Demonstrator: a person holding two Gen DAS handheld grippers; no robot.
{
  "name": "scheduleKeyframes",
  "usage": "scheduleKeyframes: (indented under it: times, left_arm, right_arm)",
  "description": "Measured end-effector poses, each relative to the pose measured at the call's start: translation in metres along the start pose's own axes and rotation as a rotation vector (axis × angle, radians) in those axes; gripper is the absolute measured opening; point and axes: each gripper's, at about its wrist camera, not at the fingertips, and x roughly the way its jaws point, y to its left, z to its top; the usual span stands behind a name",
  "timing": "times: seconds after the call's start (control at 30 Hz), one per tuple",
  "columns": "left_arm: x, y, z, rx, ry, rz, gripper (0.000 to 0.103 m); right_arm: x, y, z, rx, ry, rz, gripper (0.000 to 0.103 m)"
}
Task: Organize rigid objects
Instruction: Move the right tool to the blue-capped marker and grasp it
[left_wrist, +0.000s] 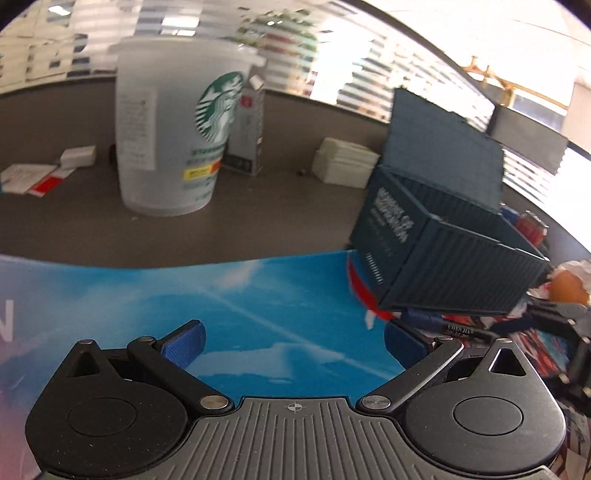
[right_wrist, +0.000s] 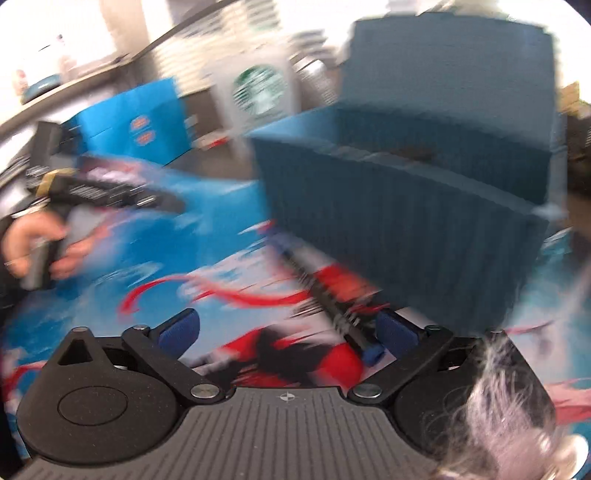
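Observation:
A dark teal container-shaped box (left_wrist: 443, 243) with its lid raised stands on a blue printed mat (left_wrist: 258, 295); in the blurred right wrist view the box (right_wrist: 406, 221) fills the upper right. A black pen with a blue cap (right_wrist: 332, 310) lies on the mat, running from under the box toward the right pad of my right gripper (right_wrist: 288, 332), which is open around nothing. The pen (left_wrist: 450, 328) also shows beside my left gripper (left_wrist: 293, 343), open over the mat. A clear Starbucks cup (left_wrist: 170, 129) stands upright behind the mat.
A grey carton (left_wrist: 247, 133) stands behind the cup, with white stacked napkins (left_wrist: 343, 162) to its right. A bright blue box (right_wrist: 147, 118) sits far left. Crumpled paper with something orange (left_wrist: 569, 288) lies right of the teal box. A hand (right_wrist: 40, 243) holds the left gripper.

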Motion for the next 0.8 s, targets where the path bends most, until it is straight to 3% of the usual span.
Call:
scheduleKeyframes:
  times: [0.07, 0.13, 0.23, 0.4, 0.5, 0.8]
  left_arm:
    - [0.0, 0.004, -0.003, -0.019, 0.001, 0.022, 0.103]
    - [0.0, 0.007, -0.005, -0.035, -0.006, 0.039, 0.103]
    - [-0.001, 0.007, -0.008, -0.025, -0.016, 0.07, 0.103]
    - [0.0, 0.004, -0.012, 0.013, -0.023, 0.084, 0.103]
    - [-0.001, 0.003, -0.013, 0.023, -0.026, 0.088, 0.103]
    - [-0.001, 0.003, -0.014, 0.029, -0.032, 0.098, 0.103]
  right_arm:
    - [0.003, 0.011, 0.003, -0.047, 0.023, 0.019, 0.086]
    - [0.01, 0.017, 0.009, -0.077, 0.039, -0.055, 0.074]
    - [0.019, 0.022, 0.018, -0.093, 0.041, -0.092, 0.061]
    - [0.029, 0.035, 0.027, -0.15, 0.074, -0.11, 0.018]
    - [0.033, 0.042, 0.03, -0.178, 0.095, -0.126, 0.012]
    - [0.035, 0.055, 0.034, -0.212, 0.139, -0.126, 0.012]
